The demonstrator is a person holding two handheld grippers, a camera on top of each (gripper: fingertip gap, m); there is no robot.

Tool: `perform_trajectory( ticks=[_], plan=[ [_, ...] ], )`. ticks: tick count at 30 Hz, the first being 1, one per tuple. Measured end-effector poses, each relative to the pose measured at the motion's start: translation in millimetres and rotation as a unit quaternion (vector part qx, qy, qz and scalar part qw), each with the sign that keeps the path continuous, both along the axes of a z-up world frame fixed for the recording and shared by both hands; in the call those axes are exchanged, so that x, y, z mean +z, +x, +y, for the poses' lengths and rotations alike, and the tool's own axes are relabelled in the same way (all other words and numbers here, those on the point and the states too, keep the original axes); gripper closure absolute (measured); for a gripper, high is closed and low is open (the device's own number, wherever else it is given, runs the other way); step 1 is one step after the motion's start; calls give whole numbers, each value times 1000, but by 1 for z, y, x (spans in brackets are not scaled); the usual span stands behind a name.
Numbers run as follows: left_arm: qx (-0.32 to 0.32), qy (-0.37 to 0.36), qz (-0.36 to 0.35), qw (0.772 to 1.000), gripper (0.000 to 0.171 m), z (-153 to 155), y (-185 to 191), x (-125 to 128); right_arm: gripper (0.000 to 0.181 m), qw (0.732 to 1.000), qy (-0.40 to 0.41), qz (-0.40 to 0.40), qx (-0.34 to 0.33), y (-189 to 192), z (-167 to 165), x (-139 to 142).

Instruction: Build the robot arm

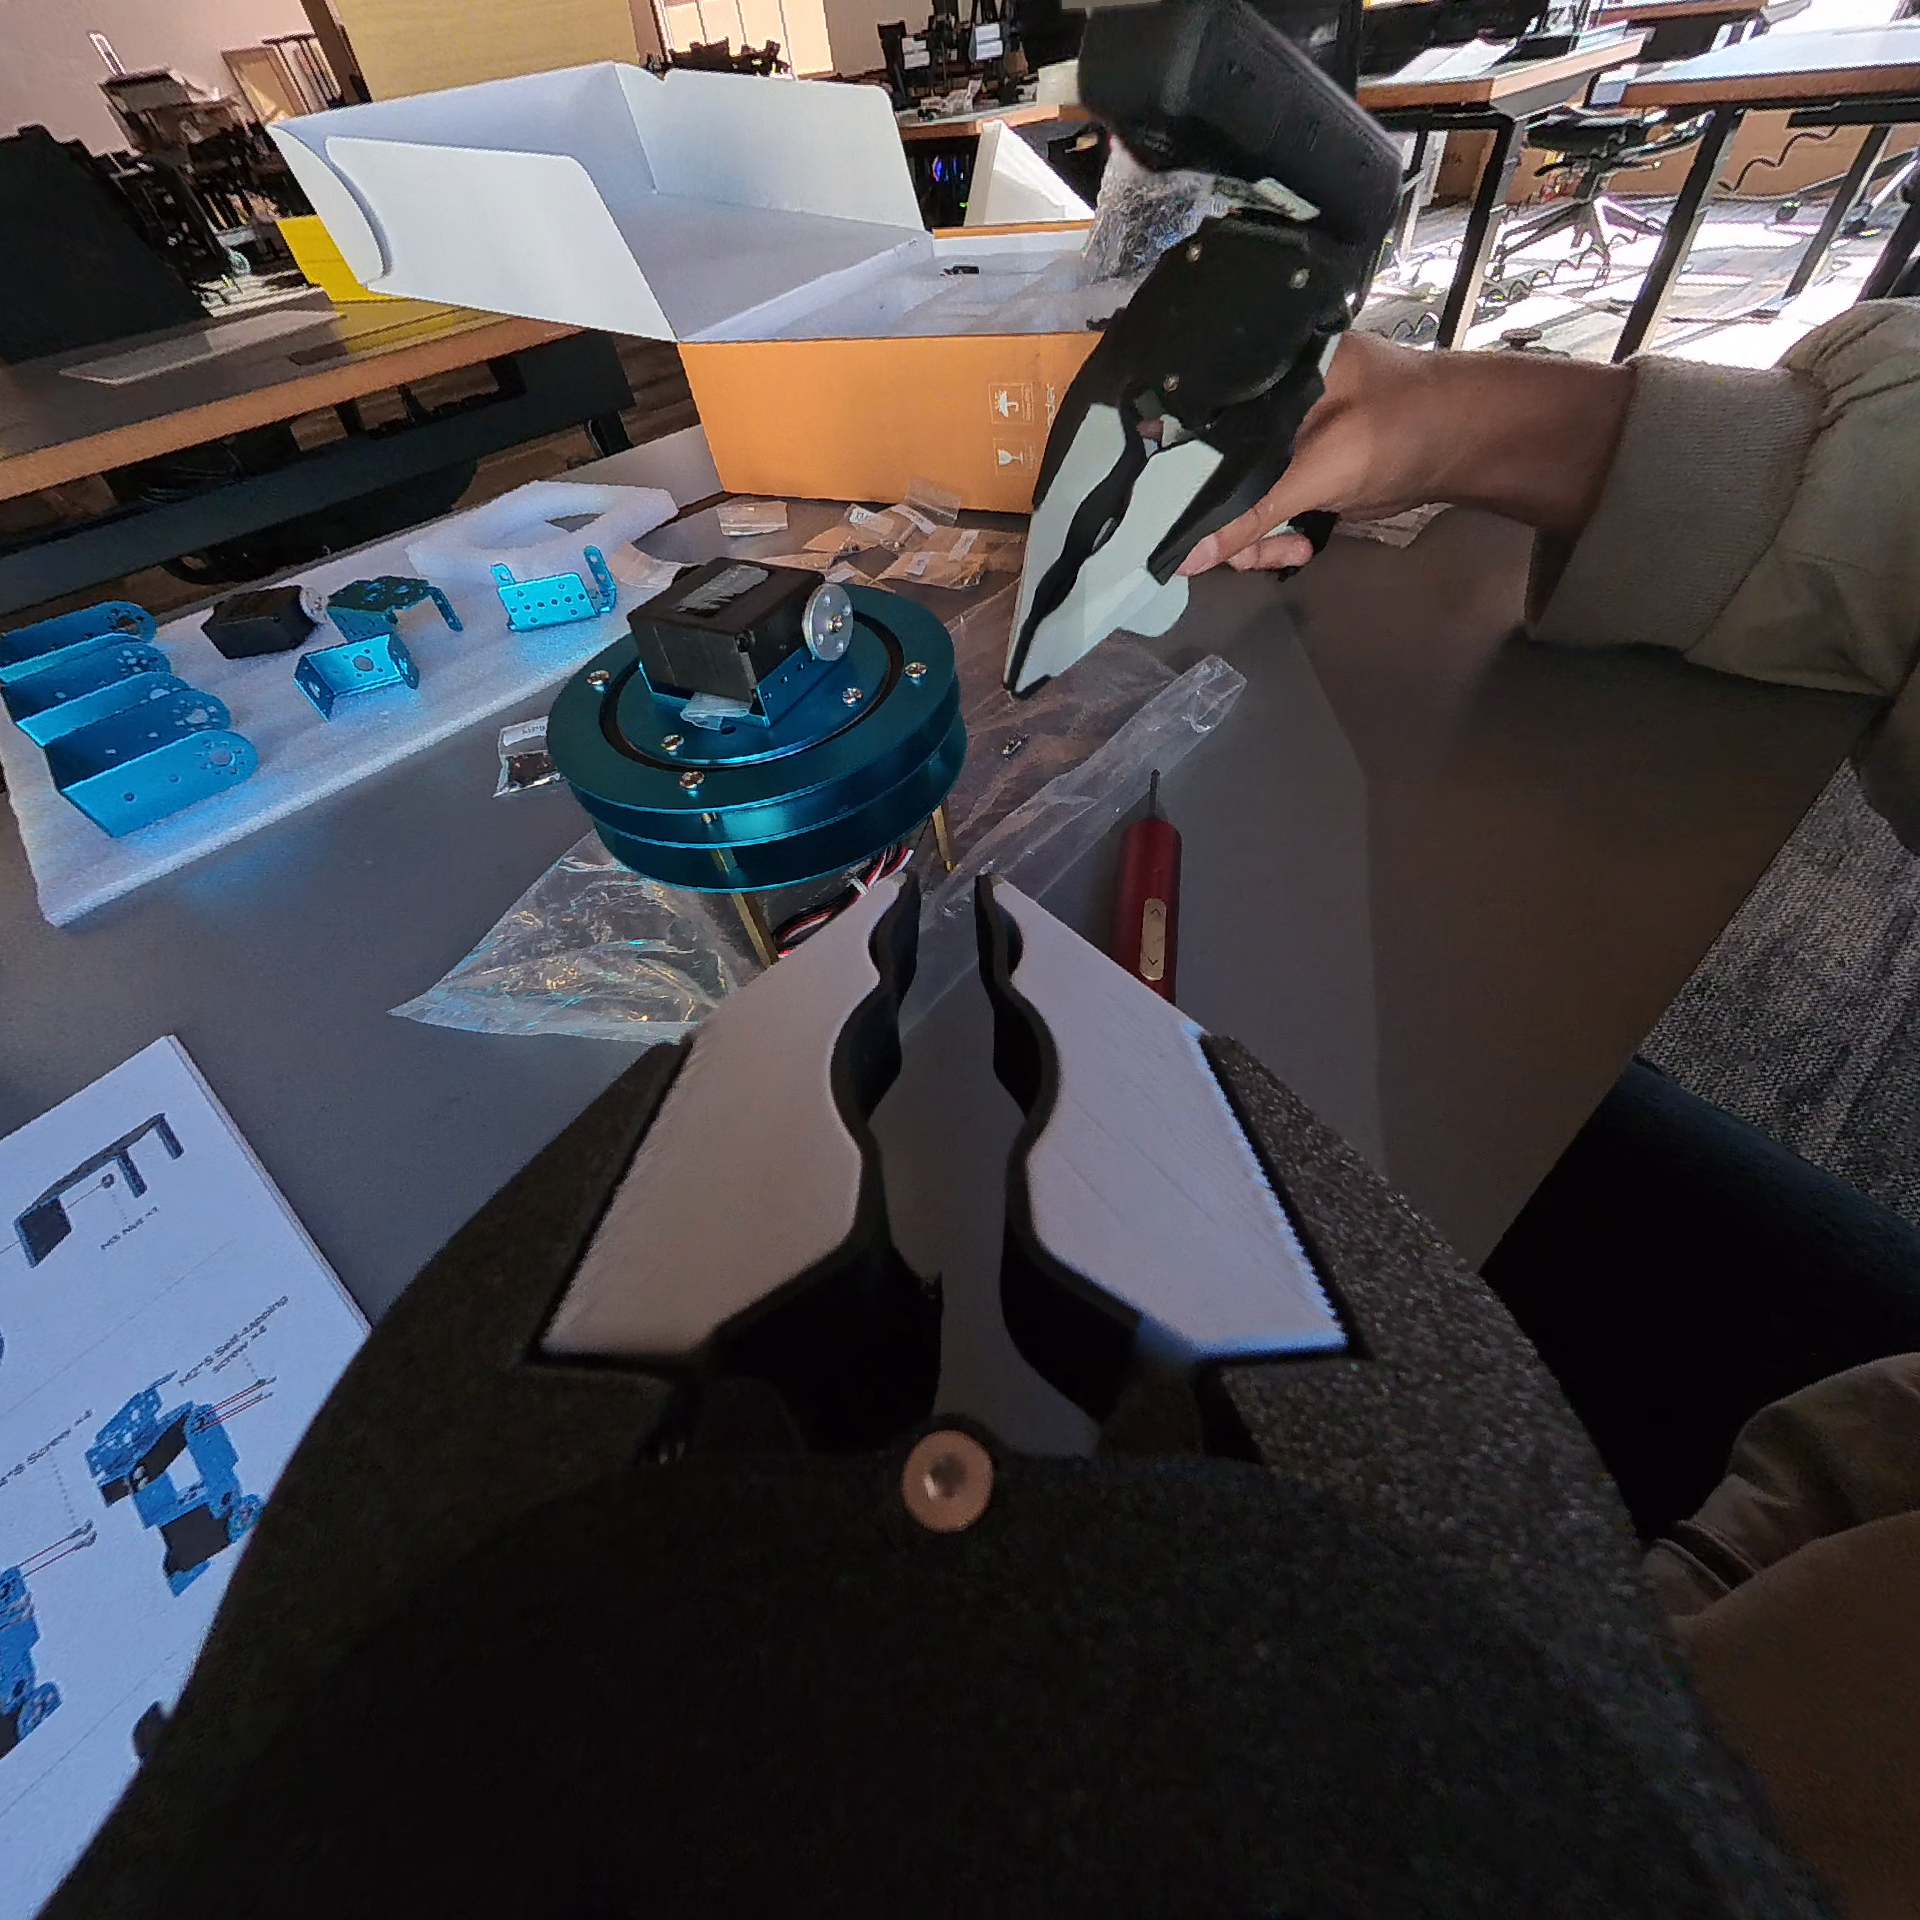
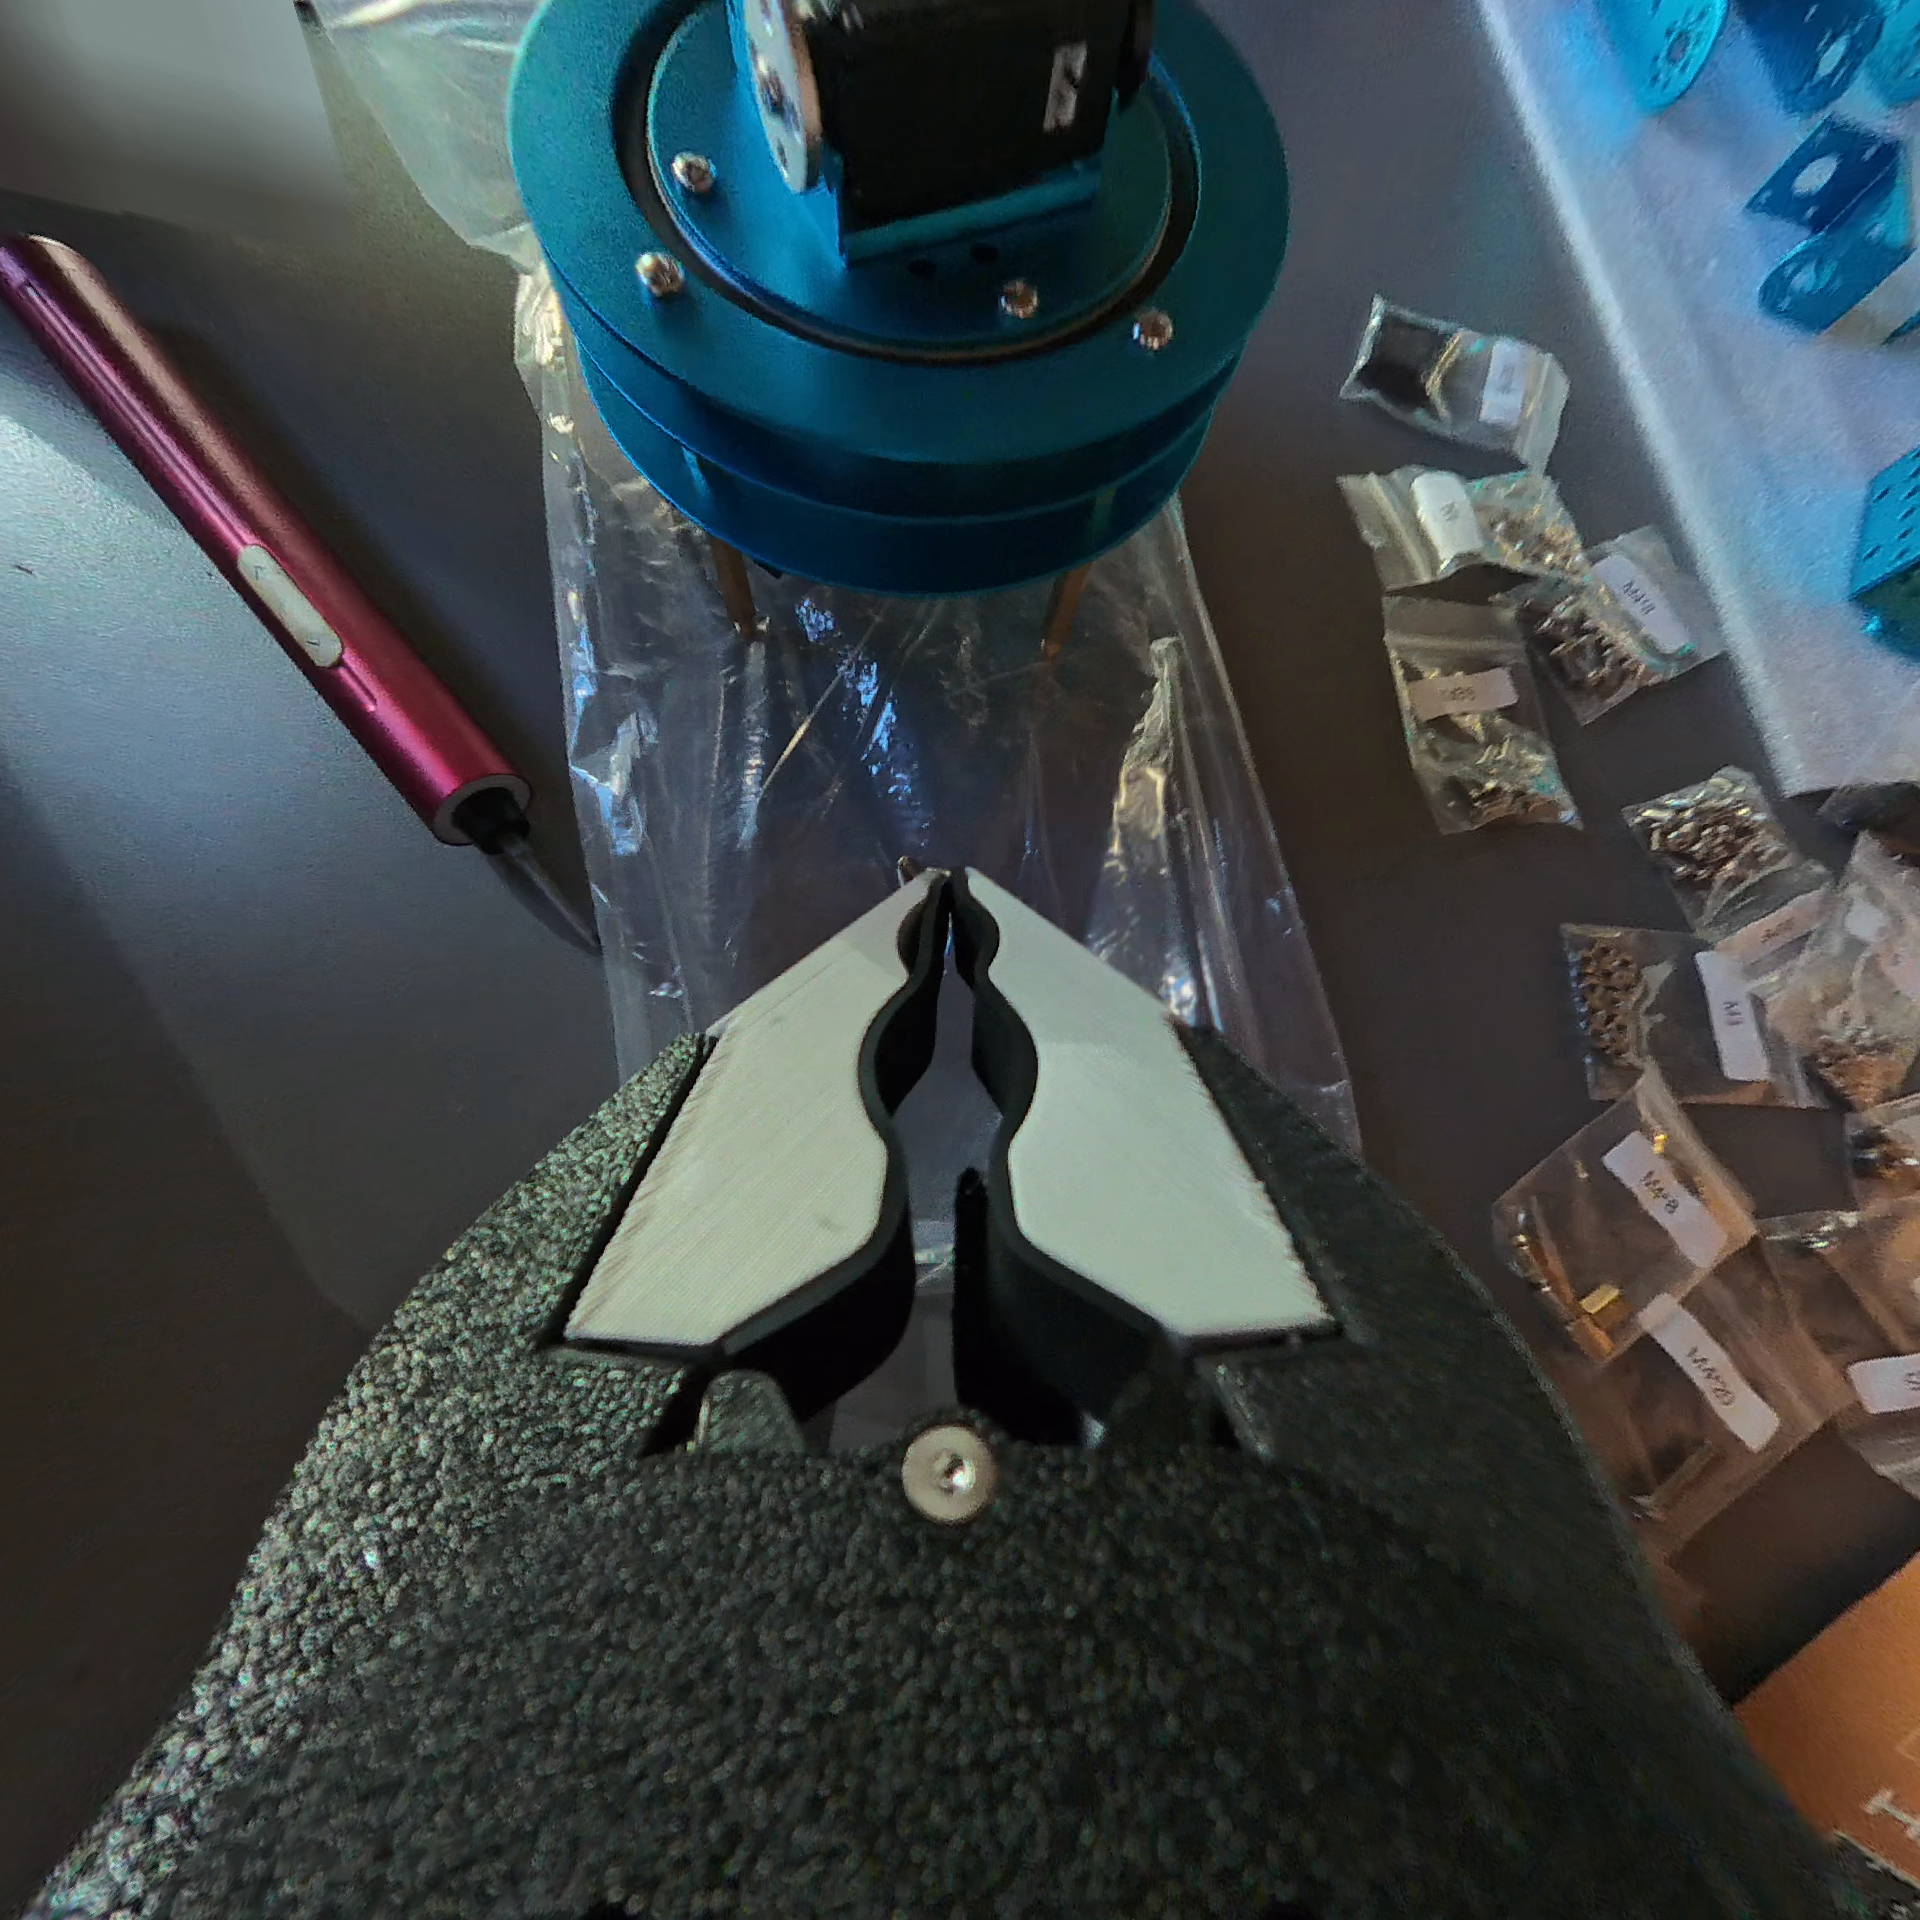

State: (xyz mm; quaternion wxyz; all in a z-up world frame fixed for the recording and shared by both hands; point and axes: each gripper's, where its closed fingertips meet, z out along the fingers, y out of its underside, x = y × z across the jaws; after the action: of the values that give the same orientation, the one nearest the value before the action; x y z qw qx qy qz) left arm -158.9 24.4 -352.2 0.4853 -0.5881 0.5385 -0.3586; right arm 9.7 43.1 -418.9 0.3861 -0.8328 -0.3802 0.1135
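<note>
A blue round turntable base (image 1: 753,769) on brass standoffs carries a black servo (image 1: 717,634) and stands on a clear plastic bag (image 1: 582,966). My left gripper (image 1: 943,891) hovers just in front of the base, its jaws a little apart and empty. My right gripper (image 1: 1023,675), held by a hand, points down to the right of the base. In the right wrist view it (image 2: 948,878) is shut tip to tip over the bag (image 2: 883,748), facing the base (image 2: 894,416). A tiny screw (image 1: 1013,743) lies on the bag by its tips.
A red screwdriver (image 1: 1146,904) (image 2: 270,561) lies right of the base. Small bags of screws (image 2: 1475,707), blue brackets on white foam (image 1: 135,727), an open orange box (image 1: 862,416) and an instruction sheet (image 1: 135,1351) surround it. The table edge (image 1: 1558,1091) runs at the right. About 20 centimetres separates my left fingertips from my right.
</note>
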Motion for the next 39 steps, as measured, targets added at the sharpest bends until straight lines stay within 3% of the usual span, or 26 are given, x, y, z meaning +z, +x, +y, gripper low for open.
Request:
perform_trajectory(
  ticks=[7, 13, 15, 21, 23, 34, 39],
  plan=[
    [0, -25, 12, 1000, 162, 0, 2, -7, 181, 989, 118, -89, 15, -2, 4, 14],
    [5, -81, 18, 997, 162, 8, 2, -11, 181, 931, 275, -237, 39, -13, 5, 27],
    [6, -99, 15, 995, 161, 11, 1, -11, 181, 938, 252, -236, 31, -14, 2, 22],
    [7, -99, 11, 995, 160, 13, -4, -11, 178, 997, 52, -62, -15, 2, -5, 0],
    [4, -93, 11, 996, 160, 11, -4, -11, 169, 1000, 1, -29, -12, 3, -8, -9],
    [-8, -78, 18, 997, 160, 4, 3, -13, 175, 996, -82, 32, -5, -7, -10, -19],
    [-11, -80, 19, 997, 160, 4, 5, -15, 177, 996, -83, 25, 3, -8, -16, -16]
  ],
)
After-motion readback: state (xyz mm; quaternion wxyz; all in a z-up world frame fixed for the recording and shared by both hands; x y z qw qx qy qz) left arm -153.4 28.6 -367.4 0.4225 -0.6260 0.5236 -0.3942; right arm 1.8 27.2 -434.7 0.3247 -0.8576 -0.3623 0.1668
